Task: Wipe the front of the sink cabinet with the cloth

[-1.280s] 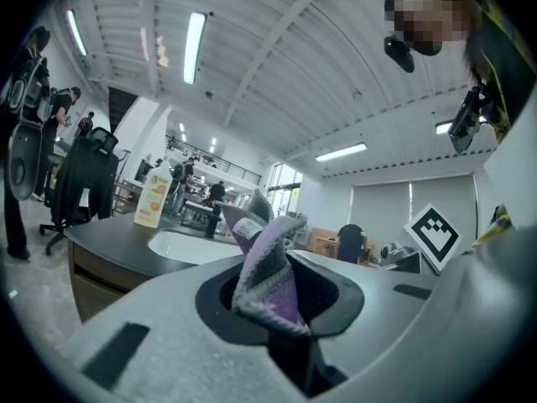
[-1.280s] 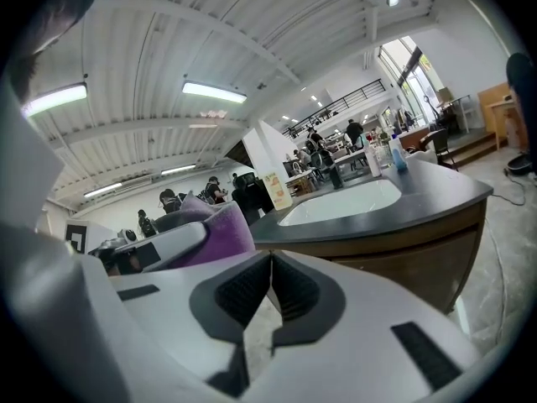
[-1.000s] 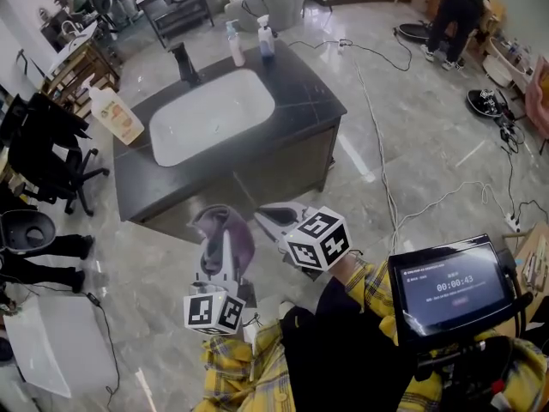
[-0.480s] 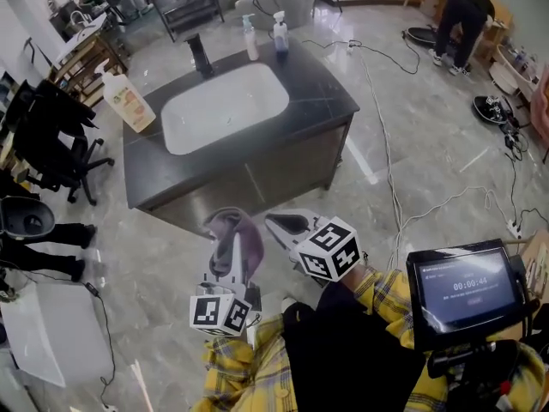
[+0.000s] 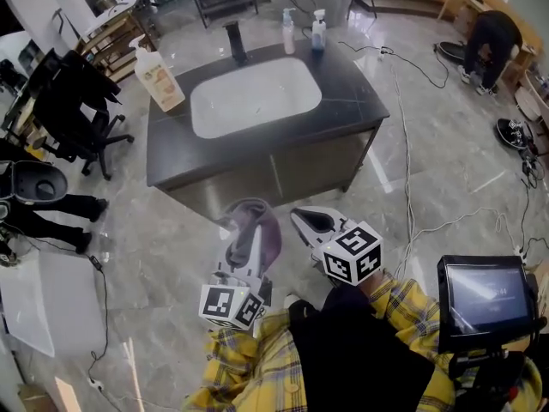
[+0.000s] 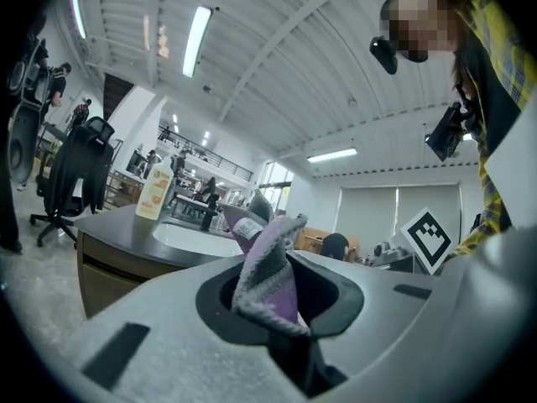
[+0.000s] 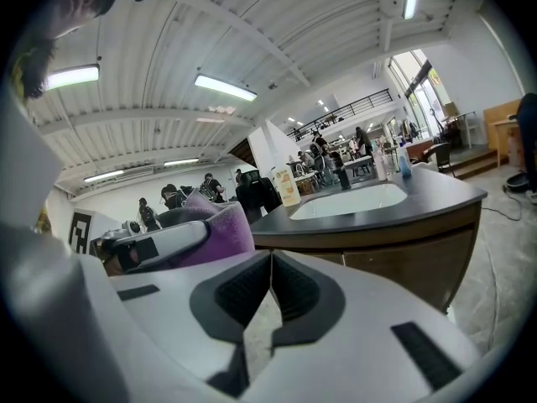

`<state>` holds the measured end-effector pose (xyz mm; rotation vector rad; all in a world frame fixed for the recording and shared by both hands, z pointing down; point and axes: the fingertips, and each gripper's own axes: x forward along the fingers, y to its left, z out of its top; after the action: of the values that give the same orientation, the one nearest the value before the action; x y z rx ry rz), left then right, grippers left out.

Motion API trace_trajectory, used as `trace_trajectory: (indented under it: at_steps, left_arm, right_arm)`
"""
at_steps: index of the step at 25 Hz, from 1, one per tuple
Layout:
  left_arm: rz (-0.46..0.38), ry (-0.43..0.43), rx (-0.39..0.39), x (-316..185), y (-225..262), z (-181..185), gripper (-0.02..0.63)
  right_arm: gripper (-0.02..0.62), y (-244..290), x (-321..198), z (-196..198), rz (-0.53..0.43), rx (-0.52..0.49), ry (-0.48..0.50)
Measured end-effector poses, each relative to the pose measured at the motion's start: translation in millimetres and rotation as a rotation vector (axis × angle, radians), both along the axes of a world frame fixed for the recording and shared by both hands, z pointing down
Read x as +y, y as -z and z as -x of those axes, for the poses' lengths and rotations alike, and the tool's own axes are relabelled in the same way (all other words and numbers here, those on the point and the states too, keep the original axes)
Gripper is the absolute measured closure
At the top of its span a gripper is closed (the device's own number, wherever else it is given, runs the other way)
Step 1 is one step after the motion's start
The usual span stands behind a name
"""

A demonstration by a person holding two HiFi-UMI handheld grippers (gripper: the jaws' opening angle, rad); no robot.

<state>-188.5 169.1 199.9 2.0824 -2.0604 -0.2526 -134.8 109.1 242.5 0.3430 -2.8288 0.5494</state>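
Note:
The sink cabinet [image 5: 283, 174] stands ahead with a dark top and a white basin [image 5: 256, 97]; its brown front faces me. My left gripper [image 5: 246, 223] is shut on a purple-and-grey cloth [image 5: 266, 230], held a short way off the cabinet front, not touching it. In the left gripper view the cloth [image 6: 270, 271] bunches up between the jaws. My right gripper [image 5: 307, 221] hangs beside it, jaws shut with nothing between them [image 7: 270, 296]. The right gripper view shows the cabinet front [image 7: 419, 254] to the right and the cloth [image 7: 220, 229] at left.
A soap bottle [image 5: 158, 77], a black tap [image 5: 234, 41] and two small bottles [image 5: 302, 33] stand on the countertop. Black office chairs [image 5: 73, 110] are at the left. Cables [image 5: 403, 153] run over the marble floor at the right. A person [image 5: 493, 37] bends over at far right.
The view has shifted so the cabinet sits more central and slightly farther right. Both grippers keep their pose, the left still holding the cloth.

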Motion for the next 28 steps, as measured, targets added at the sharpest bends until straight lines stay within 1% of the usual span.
trace_trajectory:
  at_steps: [8, 19, 28]
  left_arm:
    - [0.001, 0.021, 0.002, 3.9, -1.9, 1.9, 0.554]
    - [0.001, 0.033, -0.007, 5.8, -1.0, 3.2, 0.555]
    - [-0.003, 0.052, 0.002, 8.5, 0.2, 7.2, 0.555]
  right_arm:
    - [0.591, 1.0, -3.2, -2.3, -0.034, 0.009, -0.016]
    - [0.591, 1.5, -3.3, -6.0, -0.033, 0.003, -0.024]
    - [0.591, 3.4, -2.9, -6.9, -0.030, 0.002, -0.027]
